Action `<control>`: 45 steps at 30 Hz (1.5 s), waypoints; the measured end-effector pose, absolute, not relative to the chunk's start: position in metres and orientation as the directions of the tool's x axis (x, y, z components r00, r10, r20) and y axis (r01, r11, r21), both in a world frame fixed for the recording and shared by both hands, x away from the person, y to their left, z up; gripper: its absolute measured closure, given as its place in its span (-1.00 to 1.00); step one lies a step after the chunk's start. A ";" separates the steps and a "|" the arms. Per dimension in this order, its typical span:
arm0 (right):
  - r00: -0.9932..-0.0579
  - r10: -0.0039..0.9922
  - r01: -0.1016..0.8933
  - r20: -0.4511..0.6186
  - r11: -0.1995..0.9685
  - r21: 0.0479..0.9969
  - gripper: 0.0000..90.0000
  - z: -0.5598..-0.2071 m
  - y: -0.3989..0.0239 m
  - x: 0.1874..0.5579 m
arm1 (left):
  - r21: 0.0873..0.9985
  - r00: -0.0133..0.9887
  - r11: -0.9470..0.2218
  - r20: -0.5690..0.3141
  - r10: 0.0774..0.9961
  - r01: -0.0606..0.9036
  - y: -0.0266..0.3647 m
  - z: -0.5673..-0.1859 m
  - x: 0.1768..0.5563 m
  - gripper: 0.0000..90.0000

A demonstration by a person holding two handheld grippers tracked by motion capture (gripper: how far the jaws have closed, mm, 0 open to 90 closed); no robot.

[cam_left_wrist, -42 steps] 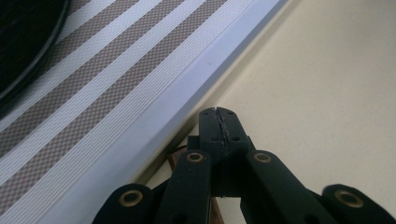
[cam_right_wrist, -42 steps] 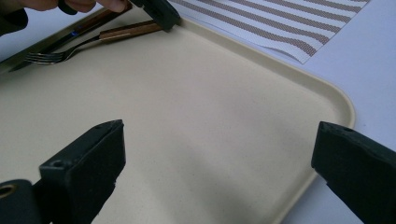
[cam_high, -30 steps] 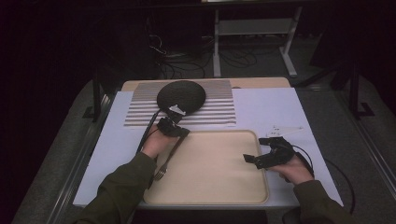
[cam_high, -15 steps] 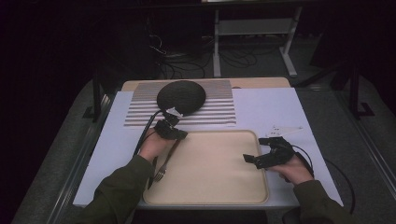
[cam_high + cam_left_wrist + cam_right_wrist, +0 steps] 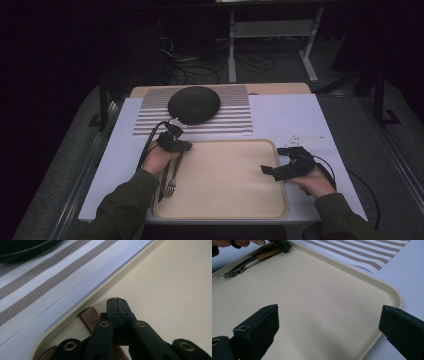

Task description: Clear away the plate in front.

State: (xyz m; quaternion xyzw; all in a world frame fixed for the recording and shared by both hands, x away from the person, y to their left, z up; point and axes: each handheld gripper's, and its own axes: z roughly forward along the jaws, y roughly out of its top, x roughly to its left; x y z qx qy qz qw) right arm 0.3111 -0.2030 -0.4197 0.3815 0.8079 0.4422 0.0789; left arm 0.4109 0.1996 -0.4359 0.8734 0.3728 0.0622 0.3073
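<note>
Left gripper view: jaws together over wooden handle (image 5: 89, 318) (smooth cream tray (image 5: 175, 290)); right gripper's (image 5: 328, 322) apart

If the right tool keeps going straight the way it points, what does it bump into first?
Probably nothing soon: the right tool, jaws open, points left across the bare beige tray. Farther along lies the fork by the left tool, though depth is unclear.

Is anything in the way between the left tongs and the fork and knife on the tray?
Nothing visible. The left tongs, shut, sit right over the wooden handles of the fork and knife at the tray's left edge.
</note>
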 end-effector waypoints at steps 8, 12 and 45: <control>-0.696 0.687 0.547 0.208 0.319 0.774 -0.94 -0.420 -0.203 0.311 | 0.590 0.695 -0.515 -0.114 0.710 0.622 0.210 -0.435 0.409 1.00; -0.697 0.687 0.546 0.207 0.320 0.774 -0.94 -0.420 -0.203 0.311 | 0.589 0.692 -0.517 -0.103 0.714 0.621 0.212 -0.435 0.407 1.00; -0.691 0.697 0.550 0.191 0.337 0.764 -0.97 -0.425 -0.201 0.311 | 0.769 0.704 -0.370 -0.143 0.695 0.521 0.285 -0.412 0.380 -0.10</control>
